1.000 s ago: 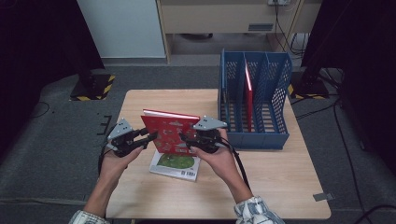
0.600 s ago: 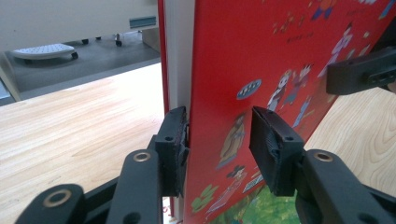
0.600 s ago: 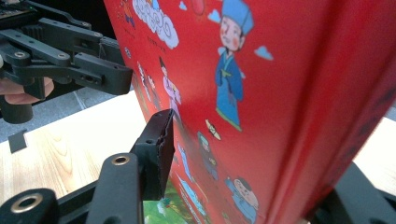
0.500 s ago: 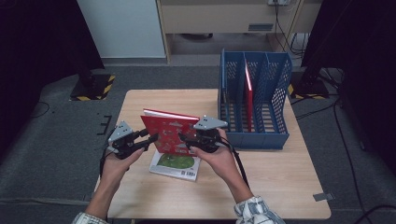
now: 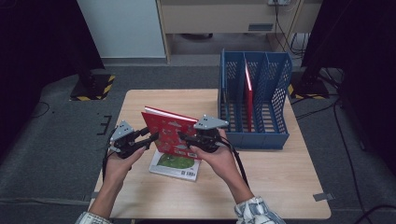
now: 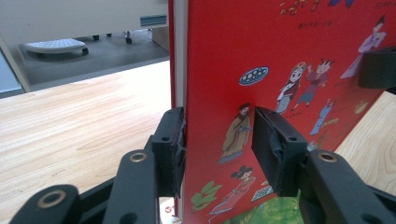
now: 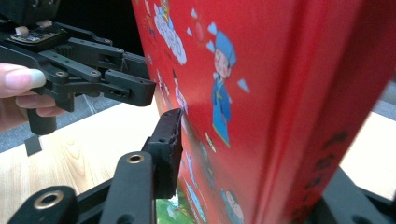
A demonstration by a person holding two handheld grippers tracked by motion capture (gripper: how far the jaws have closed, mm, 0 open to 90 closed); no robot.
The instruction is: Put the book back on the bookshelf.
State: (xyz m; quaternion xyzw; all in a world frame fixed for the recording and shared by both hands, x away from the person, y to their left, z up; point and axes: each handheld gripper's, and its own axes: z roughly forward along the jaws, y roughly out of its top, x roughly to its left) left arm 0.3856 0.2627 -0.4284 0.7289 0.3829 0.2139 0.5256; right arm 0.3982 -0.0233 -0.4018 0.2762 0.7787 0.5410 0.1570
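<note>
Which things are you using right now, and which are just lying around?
In use: upright red book; probably the blue rack.
Lying about: flat green book on the table; thin red book standing in the rack; striped base on the floor.

Black fingers (image 6: 170,140), brass-ringed pivots, grey top plates, plaid sleeves (image 5: 254,212).

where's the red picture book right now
In the high view the red picture book stands upright left of the blue file rack, between the left gripper and right gripper, above a green-covered book.
</note>
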